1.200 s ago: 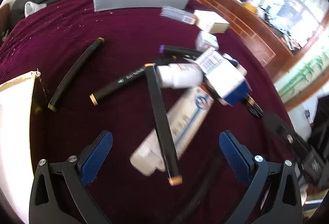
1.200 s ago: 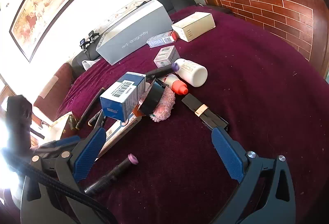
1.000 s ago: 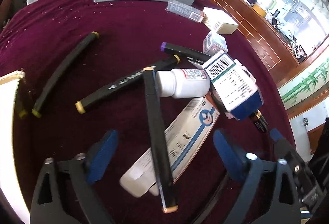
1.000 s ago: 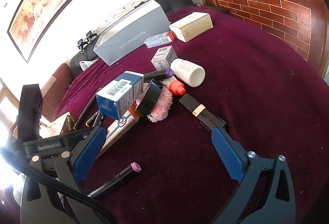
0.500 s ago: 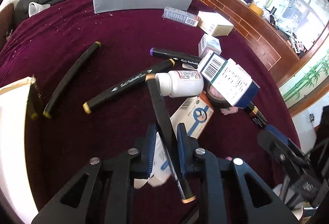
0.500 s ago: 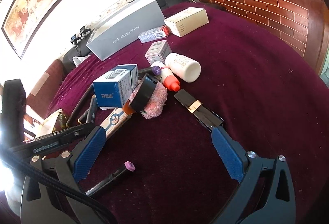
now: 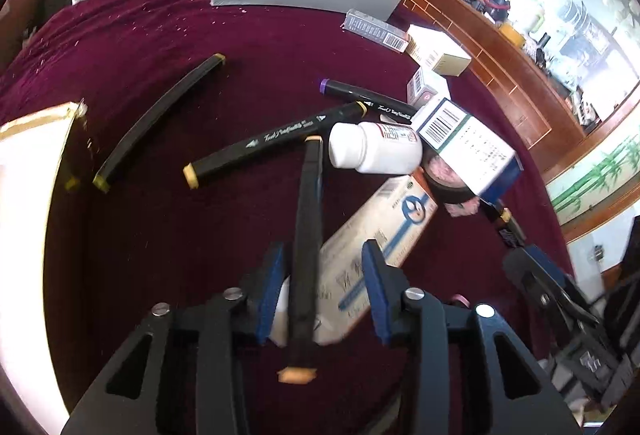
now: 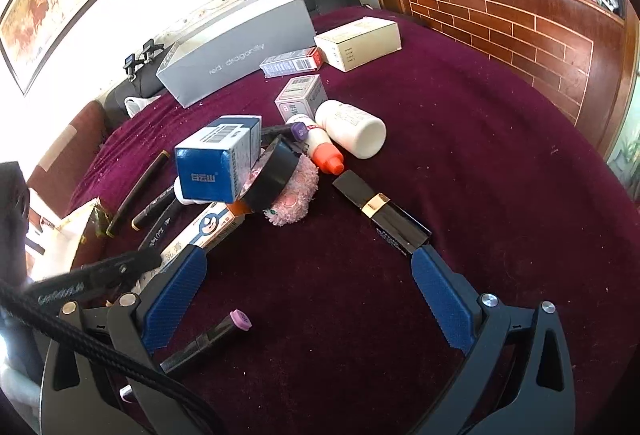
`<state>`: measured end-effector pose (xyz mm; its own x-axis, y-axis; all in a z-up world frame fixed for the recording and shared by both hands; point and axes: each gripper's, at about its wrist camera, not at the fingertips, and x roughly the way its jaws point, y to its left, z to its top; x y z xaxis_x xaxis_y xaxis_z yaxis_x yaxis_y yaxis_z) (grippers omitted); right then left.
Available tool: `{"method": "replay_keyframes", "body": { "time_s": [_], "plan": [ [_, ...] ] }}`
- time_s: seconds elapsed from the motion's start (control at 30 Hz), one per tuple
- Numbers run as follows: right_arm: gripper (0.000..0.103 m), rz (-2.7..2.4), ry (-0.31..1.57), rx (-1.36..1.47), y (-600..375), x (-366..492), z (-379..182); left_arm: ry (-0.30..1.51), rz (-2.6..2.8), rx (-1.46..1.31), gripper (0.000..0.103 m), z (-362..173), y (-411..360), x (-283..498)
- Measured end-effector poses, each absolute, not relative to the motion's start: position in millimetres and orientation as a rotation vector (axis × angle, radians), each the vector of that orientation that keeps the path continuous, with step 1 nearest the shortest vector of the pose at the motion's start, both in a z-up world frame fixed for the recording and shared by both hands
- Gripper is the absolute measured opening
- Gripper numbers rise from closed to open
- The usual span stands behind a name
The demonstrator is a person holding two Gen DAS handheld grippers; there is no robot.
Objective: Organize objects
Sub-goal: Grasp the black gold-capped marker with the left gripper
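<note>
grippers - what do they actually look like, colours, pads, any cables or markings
Both the left gripper and the right gripper have black angular frames with triangular cutouts, silver screw heads and blue ribbed pads. A braided black cable crosses the right wrist view, beside white lettering too blurred to read.

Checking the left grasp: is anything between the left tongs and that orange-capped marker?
Nothing visible: the left tongs straddle the orange-capped marker directly. The long white box lies beneath it, partly inside the gap.
</note>
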<state>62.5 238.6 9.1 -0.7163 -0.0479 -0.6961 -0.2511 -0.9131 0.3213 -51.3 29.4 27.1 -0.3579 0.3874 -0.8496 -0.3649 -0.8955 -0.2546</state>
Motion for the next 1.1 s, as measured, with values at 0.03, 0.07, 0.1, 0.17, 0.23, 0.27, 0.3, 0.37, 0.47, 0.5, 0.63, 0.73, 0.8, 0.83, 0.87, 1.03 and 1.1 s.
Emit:
{"method": "replay_keyframes", "body": {
  "time_s": [0.03, 0.07, 0.1, 0.17, 0.23, 0.27, 0.3, 0.37, 0.47, 0.5, 0.63, 0.73, 0.8, 0.83, 0.87, 1.03, 1.1],
  "plan": [
    [0.103, 2.747, 0.596, -1.134, 237, 62, 9, -0.017, 2.273, -1.423, 0.035, 27, 32, -54],
    [0.103, 2.749, 0.587, -1.137, 236, 61, 9, -0.008, 2.277, -1.417, 0.035, 27, 34, -55],
    [0.103, 2.751, 0.581, -1.14, 235, 61, 9, 0.003, 2.281, -1.414, 0.035, 27, 36, -57],
    [0.103, 2.755, 0.577, -1.143, 235, 60, 9, 0.014, 2.282, -1.409, 0.035, 27, 38, -60],
    [0.103, 2.756, 0.584, -1.145, 235, 60, 8, 0.017, 2.276, -1.406, 0.035, 25, 39, -61],
    [0.103, 2.756, 0.591, -1.146, 236, 60, 8, 0.012, 2.265, -1.408, 0.035, 24, 39, -62],
    [0.103, 2.756, 0.599, -1.147, 237, 60, 8, -0.001, 2.254, -1.411, 0.035, 24, 37, -62],
    [0.103, 2.754, 0.615, -1.144, 238, 60, 7, -0.024, 2.221, -1.419, 0.034, 24, 32, -65],
    [0.103, 2.755, 0.619, -1.132, 238, 62, 8, -0.001, 2.231, -1.421, 0.034, 25, 24, -66],
    [0.103, 2.759, 0.609, -1.128, 237, 62, 9, 0.009, 2.231, -1.428, 0.034, 24, 22, -67],
    [0.103, 2.783, 0.547, -1.082, 229, 69, 23, 0.027, 2.222, -1.431, 0.034, 23, 19, -69],
    [0.103, 2.867, 0.447, -0.933, 215, 85, 49, 0.157, 2.256, -1.396, 0.04, 23, 33, -63],
    [0.103, 2.964, 0.496, -0.917, 212, 86, 60, 0.253, 2.291, -1.352, 0.056, 21, 49, -54],
    [0.103, 2.951, 0.519, -0.963, 213, 82, 62, 0.333, 2.318, -1.323, 0.059, 18, 60, -48],
    [0.103, 2.931, 0.546, -1.018, 215, 76, 63, 0.408, 2.36, -1.266, 0.057, 18, 68, -39],
    [0.103, 2.901, 0.629, -1.131, 231, 62, 70, 0.3, 2.299, -1.308, 0.014, 25, 58, -36],
    [0.103, 2.9, 0.623, -1.152, 233, 59, 76, 0.229, 2.292, -1.325, 0.012, 29, 43, -34]
  ]
}}
